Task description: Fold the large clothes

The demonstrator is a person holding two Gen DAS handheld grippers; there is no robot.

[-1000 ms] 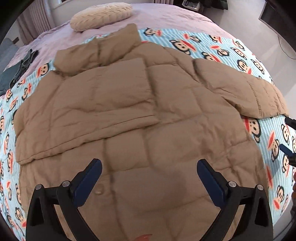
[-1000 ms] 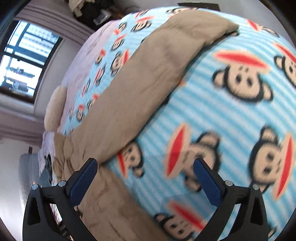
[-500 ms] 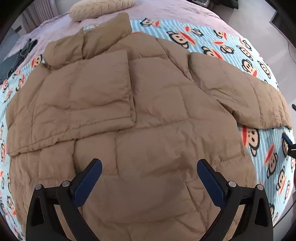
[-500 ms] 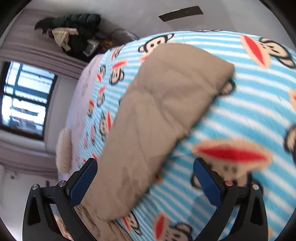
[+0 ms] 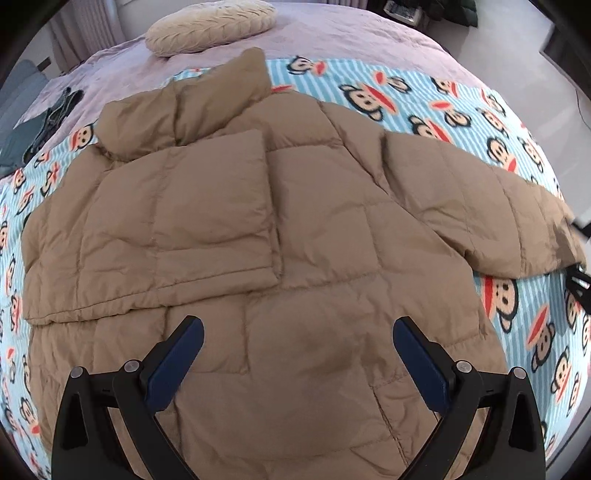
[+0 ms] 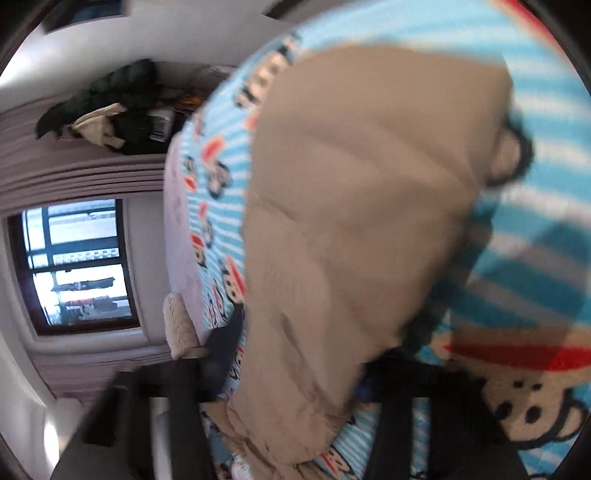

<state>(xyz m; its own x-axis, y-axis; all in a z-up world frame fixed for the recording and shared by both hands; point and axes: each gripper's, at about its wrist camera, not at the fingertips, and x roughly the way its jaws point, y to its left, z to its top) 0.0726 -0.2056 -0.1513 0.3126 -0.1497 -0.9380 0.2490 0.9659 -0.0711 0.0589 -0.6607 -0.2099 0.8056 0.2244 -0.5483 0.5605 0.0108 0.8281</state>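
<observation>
A tan quilted puffer jacket (image 5: pixel 295 229) lies flat on a blue striped monkey-print blanket (image 5: pixel 436 107). Its left sleeve (image 5: pixel 207 206) is folded across the chest. Its right sleeve (image 5: pixel 491 206) stretches out to the right. My left gripper (image 5: pixel 295 347) is open and empty above the jacket's lower middle. My right gripper (image 6: pixel 295 350) straddles the right sleeve (image 6: pixel 362 206) near the cuff, its fingers on either side of the fabric; the view is blurred. It also shows at the right edge of the left wrist view (image 5: pixel 578 273).
A cream pillow (image 5: pixel 210 22) lies on the lilac bedspread (image 5: pixel 332 33) beyond the jacket. Dark clothes (image 5: pixel 48 122) lie at the far left of the bed. The right wrist view shows a window (image 6: pixel 77 266) and piled clothes (image 6: pixel 110 107).
My right gripper has moved onto the right sleeve's cuff and its fingers have narrowed around the fabric. My left gripper has shifted slightly over the jacket and stays open.
</observation>
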